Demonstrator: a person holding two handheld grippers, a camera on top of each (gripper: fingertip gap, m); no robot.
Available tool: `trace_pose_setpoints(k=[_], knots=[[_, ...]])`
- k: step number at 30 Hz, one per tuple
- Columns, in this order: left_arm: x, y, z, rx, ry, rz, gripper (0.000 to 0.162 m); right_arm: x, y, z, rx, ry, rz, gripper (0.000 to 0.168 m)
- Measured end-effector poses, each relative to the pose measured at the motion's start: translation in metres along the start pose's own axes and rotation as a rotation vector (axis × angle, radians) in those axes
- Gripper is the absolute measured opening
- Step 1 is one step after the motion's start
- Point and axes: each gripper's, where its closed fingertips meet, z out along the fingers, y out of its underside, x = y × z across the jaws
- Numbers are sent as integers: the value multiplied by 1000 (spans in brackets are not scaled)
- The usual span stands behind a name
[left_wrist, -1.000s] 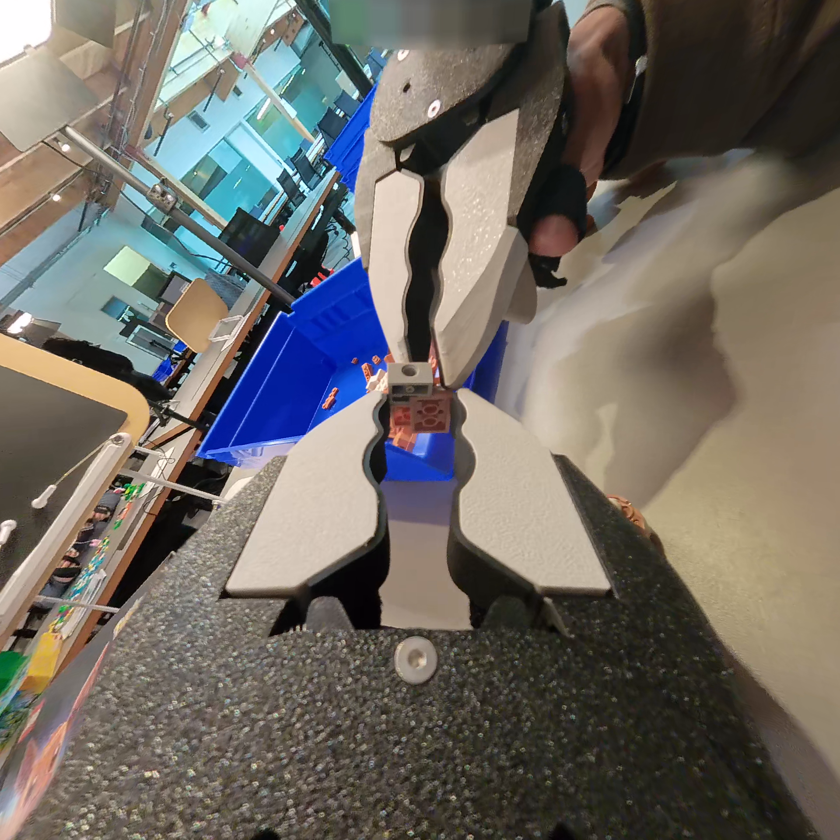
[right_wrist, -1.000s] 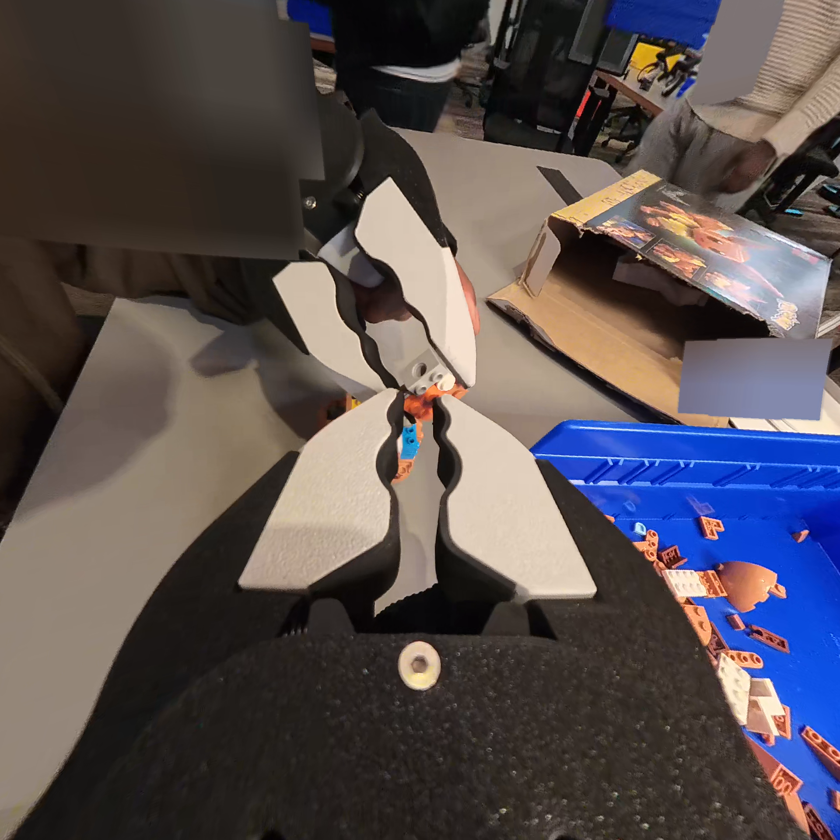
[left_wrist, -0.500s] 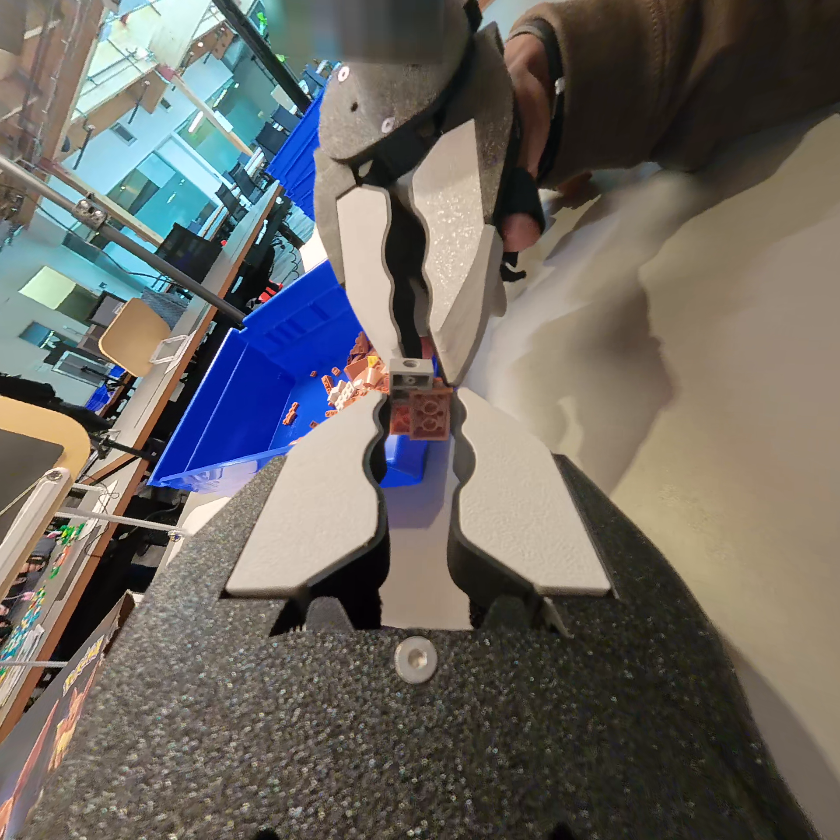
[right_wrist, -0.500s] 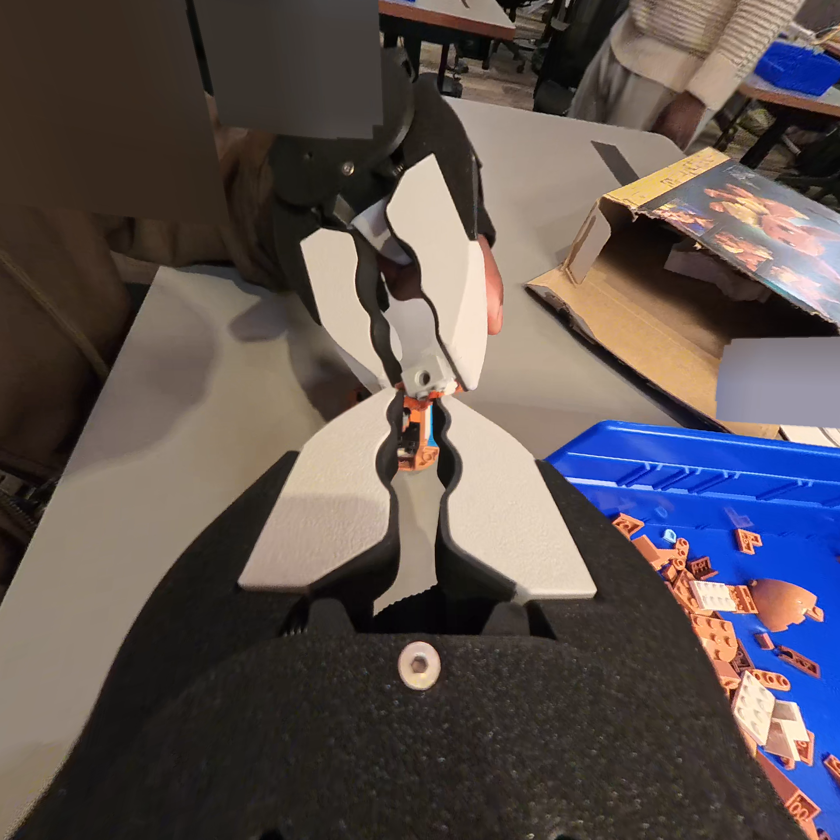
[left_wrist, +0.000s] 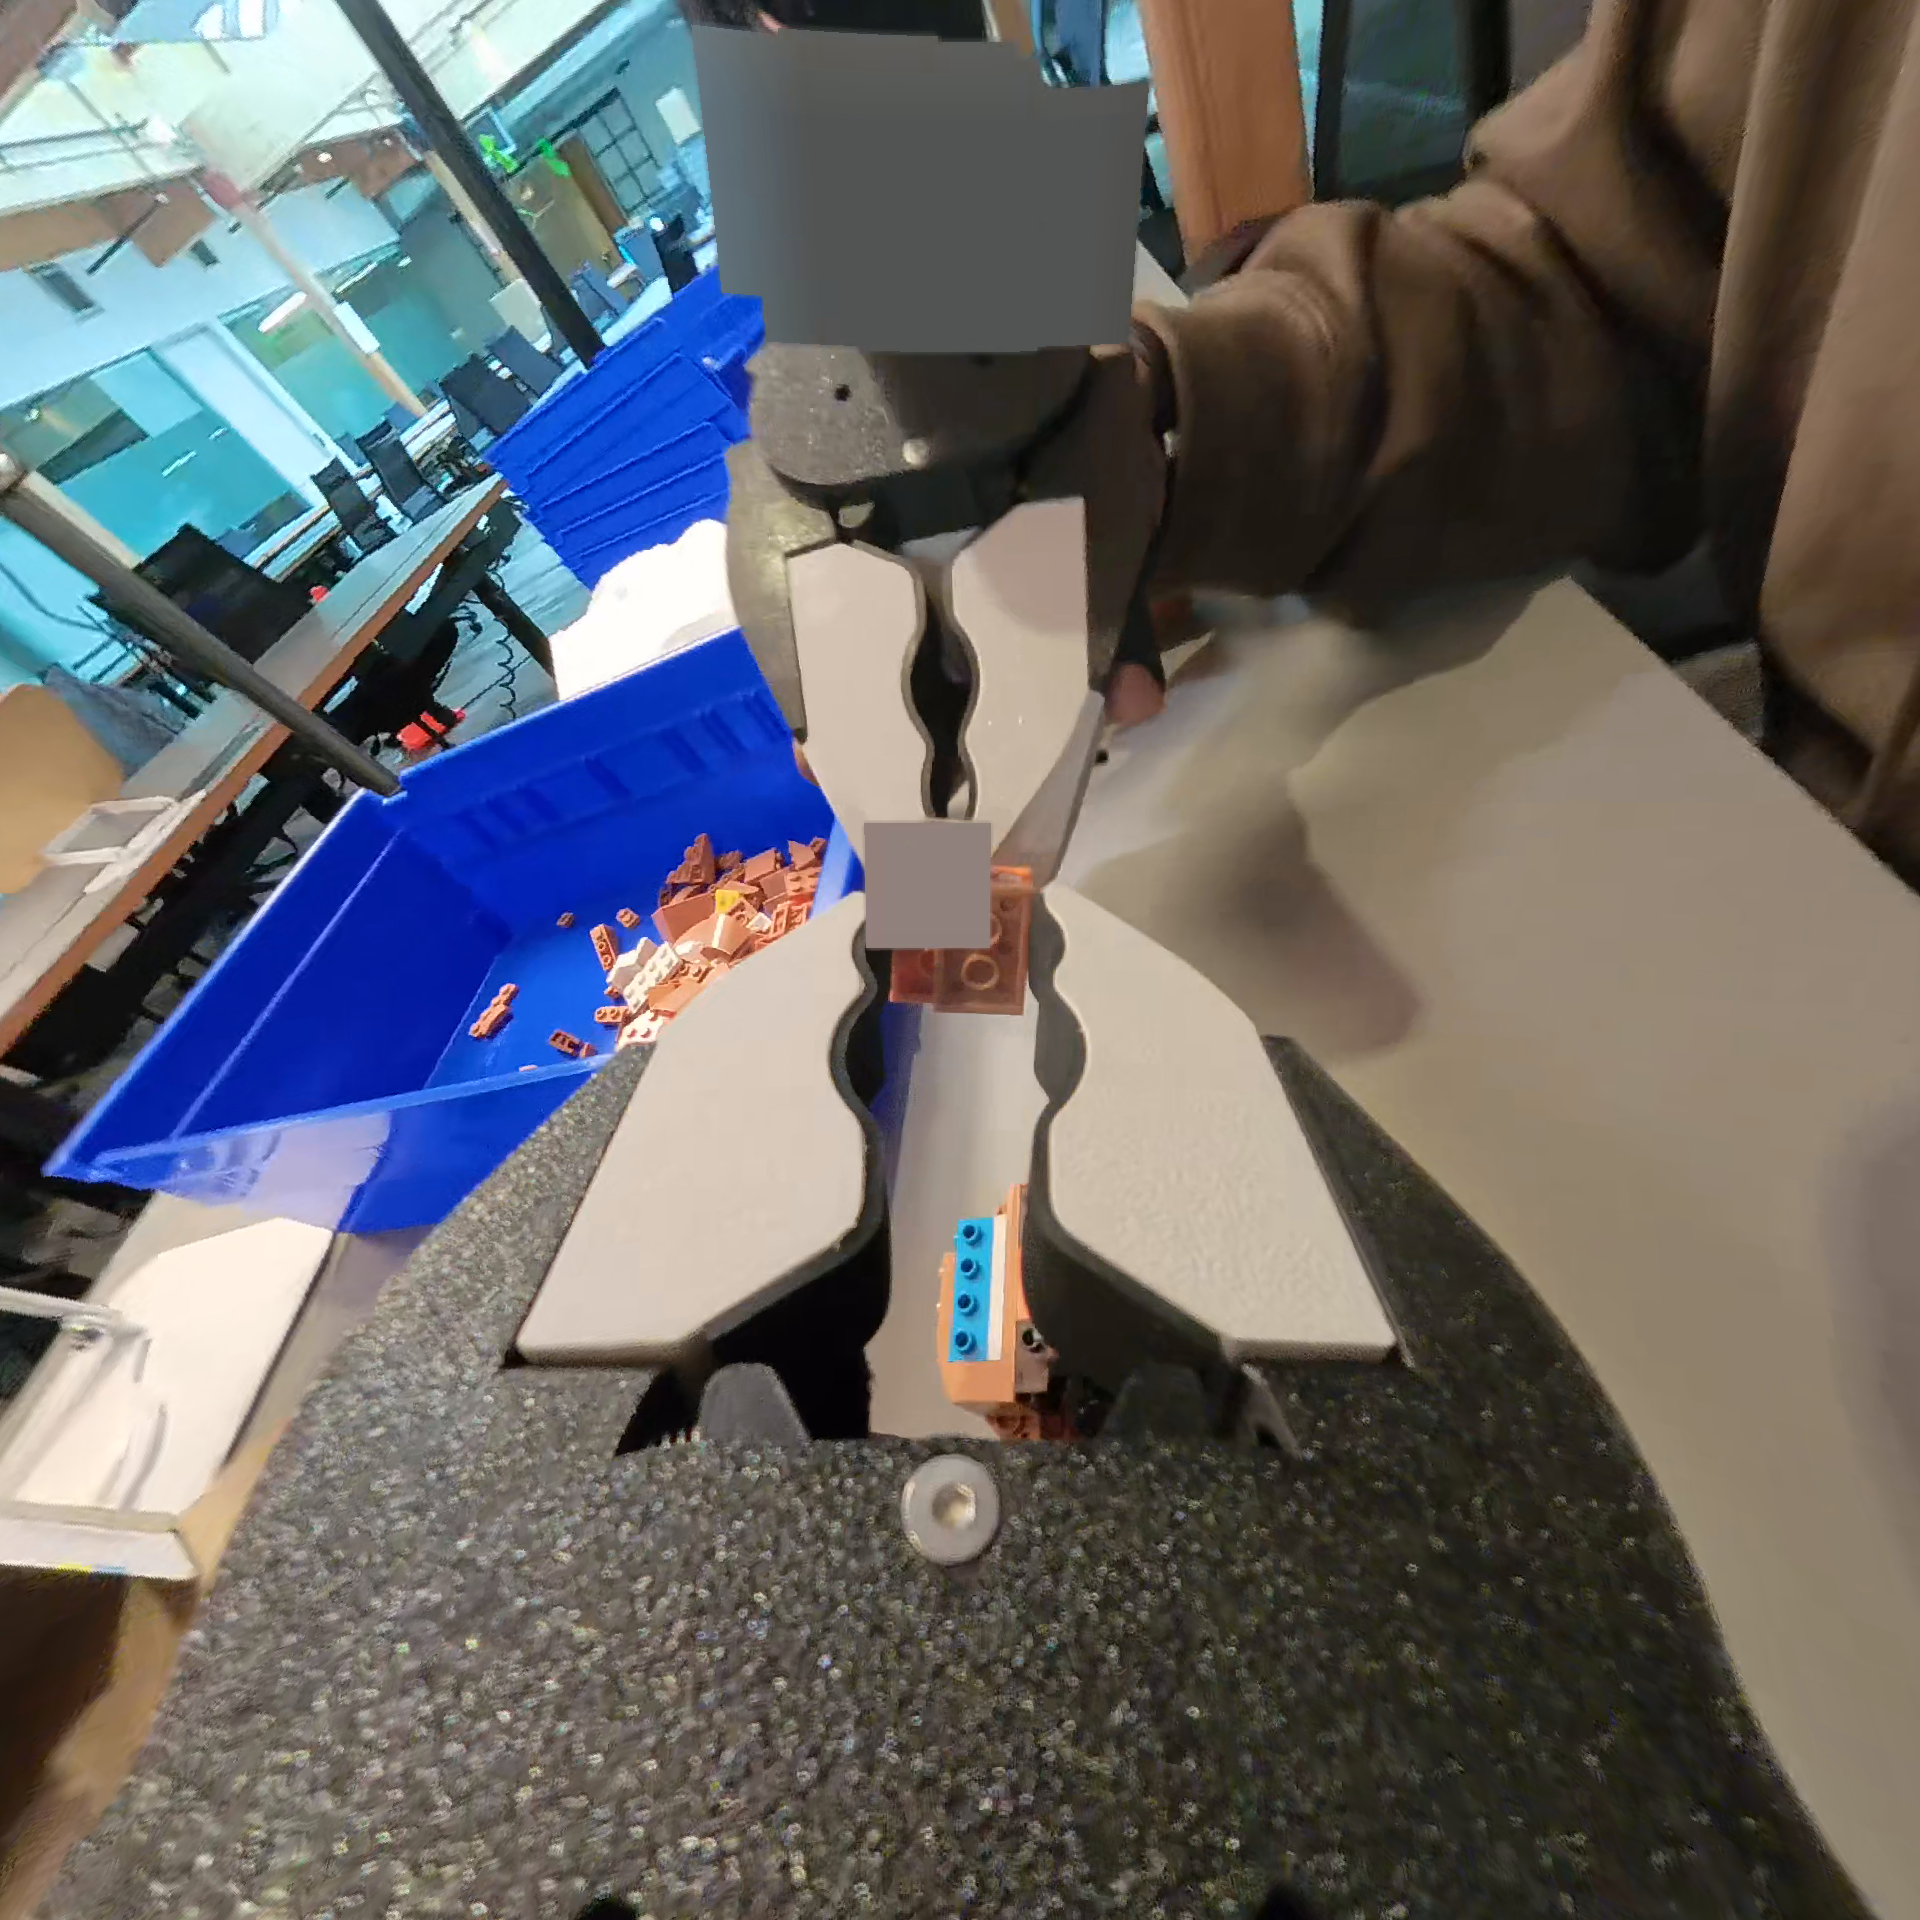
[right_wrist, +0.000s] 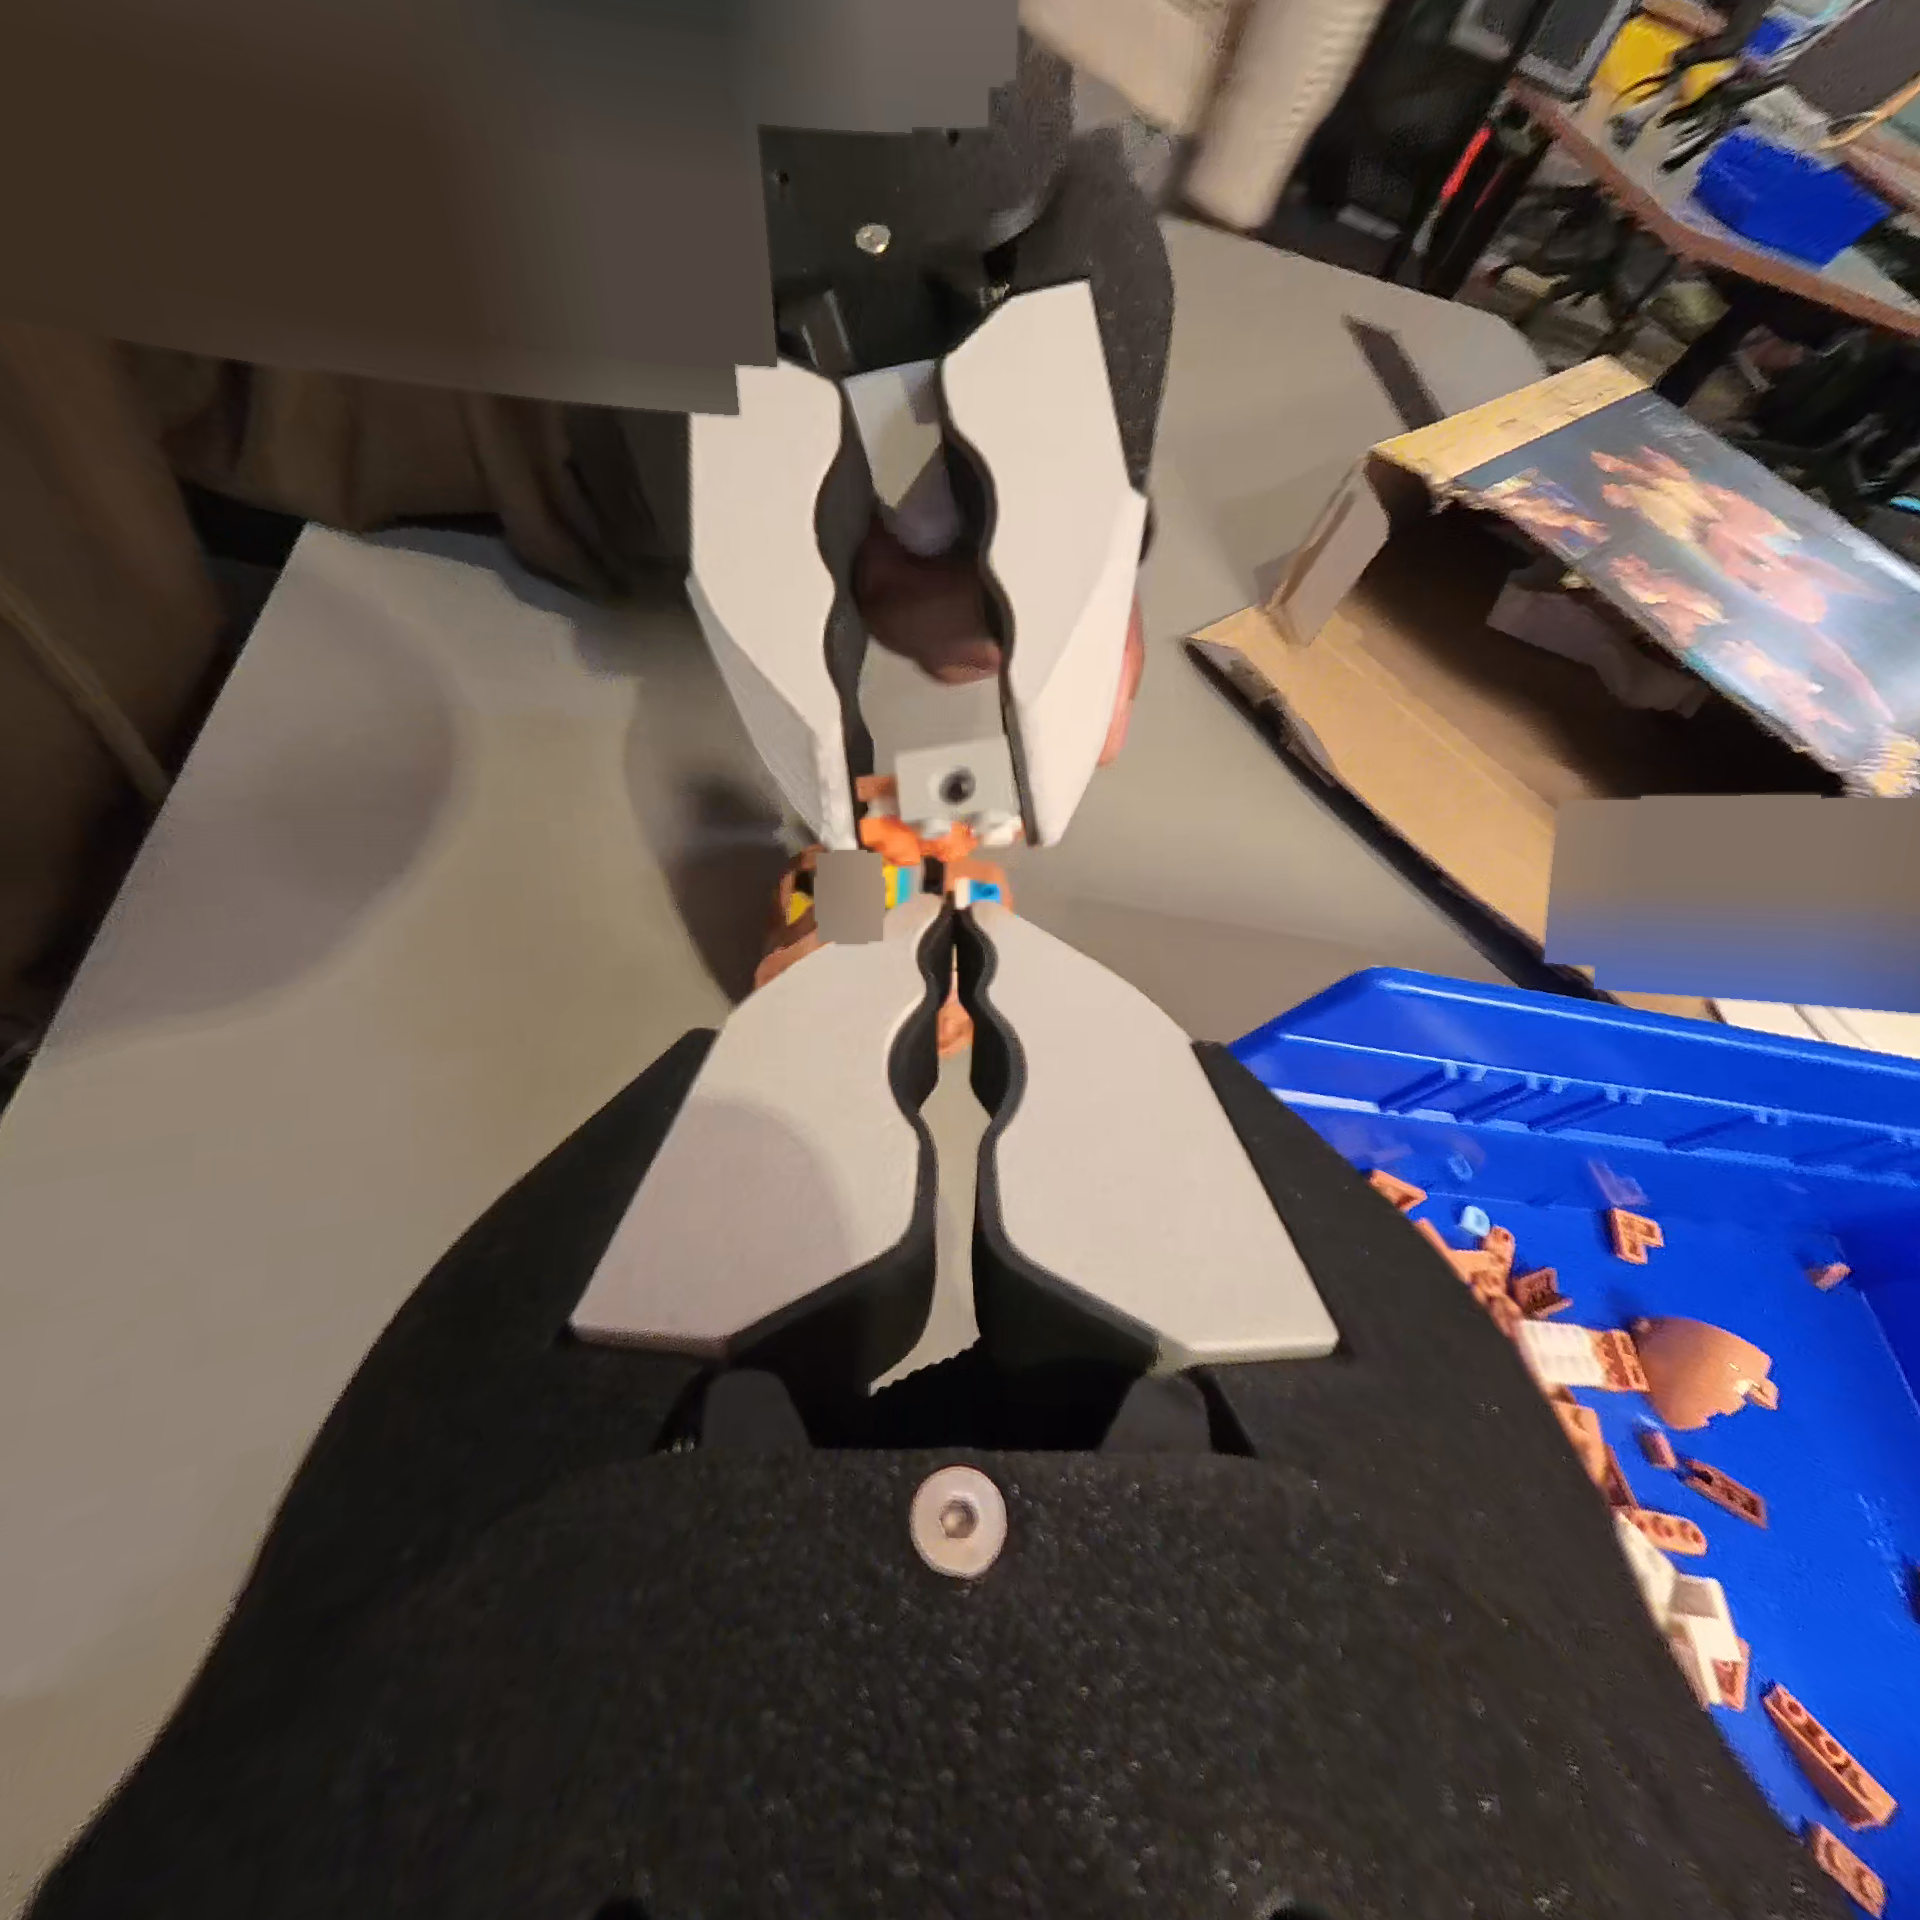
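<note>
My left gripper (left_wrist: 956, 914) is shut on a small cluster of bricks: brown studded bricks (left_wrist: 966, 971) in its own view, a grey brick (right_wrist: 951, 784) with orange pieces under it in the right wrist view, held above the grey table (left_wrist: 1558, 935). My right gripper (right_wrist: 954, 914) faces it tip to tip, its fingers closed together, and its tips touch the orange and blue pieces (right_wrist: 914, 873) at the cluster's end. It also shows in the left wrist view (left_wrist: 940, 821). A blue, white and orange brick assembly (left_wrist: 982, 1299) lies on the table under my left gripper.
A blue bin (left_wrist: 582, 769) with several loose brown and white bricks (left_wrist: 717, 925) stands beside the grippers; it also shows in the right wrist view (right_wrist: 1558, 1060). An open cardboard box (right_wrist: 1455, 675) lies at the far right. A person's brown sleeve (left_wrist: 1455, 364) holds the right gripper. Left and right tips are no more than a few centimetres apart.
My right gripper held the orange and blue assembly between its fingers; now its fingers are closed together and that assembly lies on the table. Both grippers have levelled out, still tip to tip.
</note>
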Motion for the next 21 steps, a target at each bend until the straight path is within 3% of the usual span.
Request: trace_pose_setpoints(k=[5,7,13,21], knots=[[-28,-22,-14,272,49,-540,25,25,-21,-12,167,149,30,4],[-36,-19,-18,318,67,-677,25,27,-27,-14,200,199,-22,9],[-43,-17,-21,413,139,-890,25,27,-33,-13,236,242,-75,14],[-41,-22,-21,490,215,-1030,25,29,-42,-16,265,350,-189,15]])
